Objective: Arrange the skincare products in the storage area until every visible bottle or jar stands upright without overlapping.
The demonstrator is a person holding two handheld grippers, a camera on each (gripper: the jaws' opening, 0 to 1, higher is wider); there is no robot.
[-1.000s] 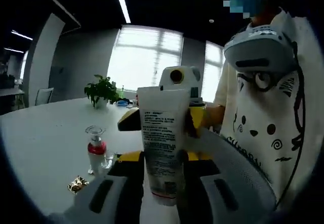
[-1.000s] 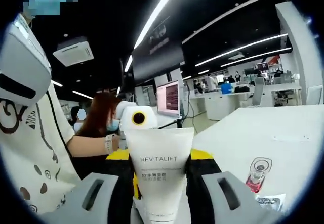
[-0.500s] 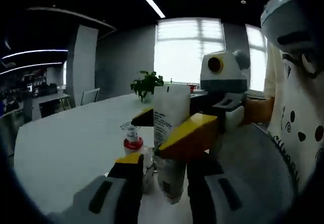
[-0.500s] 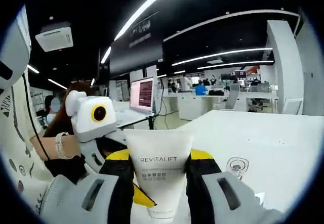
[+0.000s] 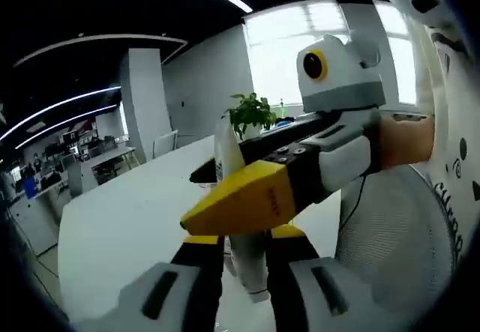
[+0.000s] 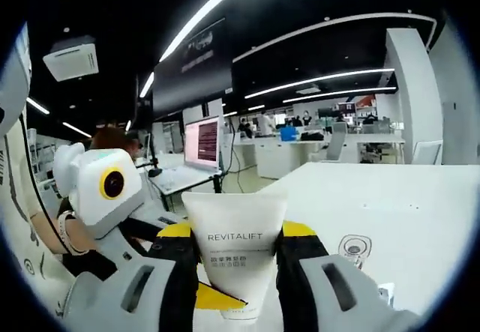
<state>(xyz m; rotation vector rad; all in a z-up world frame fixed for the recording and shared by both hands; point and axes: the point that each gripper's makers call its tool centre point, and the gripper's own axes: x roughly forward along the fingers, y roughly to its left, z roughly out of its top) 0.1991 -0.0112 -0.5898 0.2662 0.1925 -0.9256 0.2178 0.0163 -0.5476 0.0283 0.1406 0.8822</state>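
Claw state, right: the right claw [image 6: 234, 272] is seen in the right gripper view with its two yellow-padded jaws pressed against the sides of a white tube [image 6: 235, 253] marked REVITALIFT, which is held upright between them with its flat crimped end uppermost. The tube is carried above the white bench [image 6: 390, 212] rather than resting on it. A small clear bottle with a round cap [image 6: 352, 249] stands on the bench to the right of the tube, apart from it, and the corner of a small sachet [image 6: 385, 293] is visible beside it at the jaw's edge.

In the left gripper view the same tube [image 5: 241, 238] is seen edge-on, rising between the jaws of the left claw [image 5: 244, 272], whose yellow pads lie close on either side of its lower part; whether contact is made cannot be told. The right claw [image 5: 251, 197] crosses this view from the right, its yellow jaw tip laid across the tube's upper half, and is carried by a person's forearm [image 5: 405, 137] held roughly level. A potted plant [image 5: 253, 113] stands far back on the bench [image 5: 127, 219], before the bright windows.

The left claw [image 6: 161, 253] enters the right gripper view from the left, its jaws reaching in low beside the tube's base.
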